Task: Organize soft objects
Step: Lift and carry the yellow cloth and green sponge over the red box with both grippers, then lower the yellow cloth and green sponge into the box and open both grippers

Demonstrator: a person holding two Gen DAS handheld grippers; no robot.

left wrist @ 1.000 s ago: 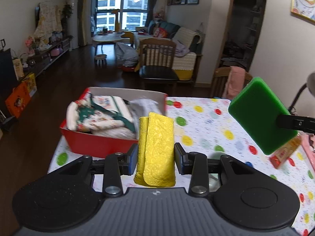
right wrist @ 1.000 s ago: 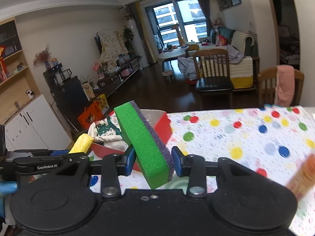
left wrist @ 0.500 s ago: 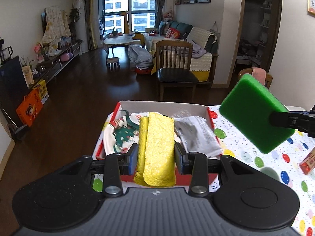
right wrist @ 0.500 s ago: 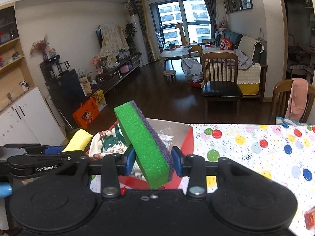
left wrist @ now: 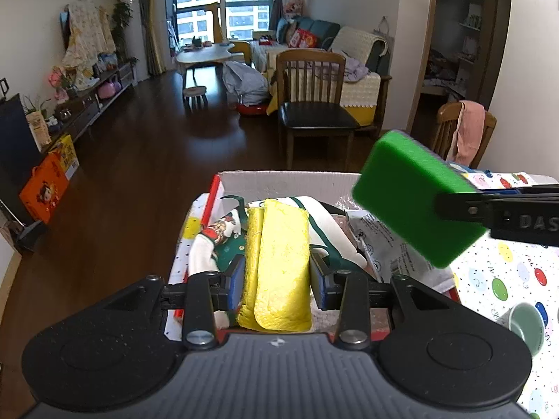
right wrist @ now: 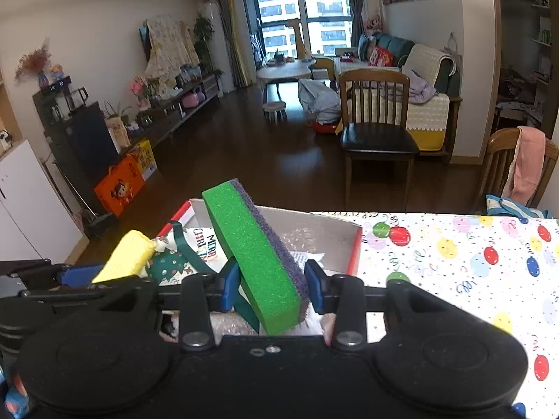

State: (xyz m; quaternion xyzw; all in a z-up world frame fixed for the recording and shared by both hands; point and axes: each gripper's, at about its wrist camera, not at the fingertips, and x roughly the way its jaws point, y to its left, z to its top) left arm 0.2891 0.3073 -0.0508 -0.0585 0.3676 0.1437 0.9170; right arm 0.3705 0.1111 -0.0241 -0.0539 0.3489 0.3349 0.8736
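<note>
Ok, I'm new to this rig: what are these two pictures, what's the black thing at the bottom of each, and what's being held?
Each picture comes from a camera mounted on a hand-held two-finger gripper; the black shape is the gripper's own body. In the left wrist view, the left gripper clamps a folded yellow cloth. In the right wrist view, the right gripper clamps a green sponge with a purple scrub side. Both hang over a red box holding a Christmas-print cloth, on a table with a balloon-print cover.
</note>
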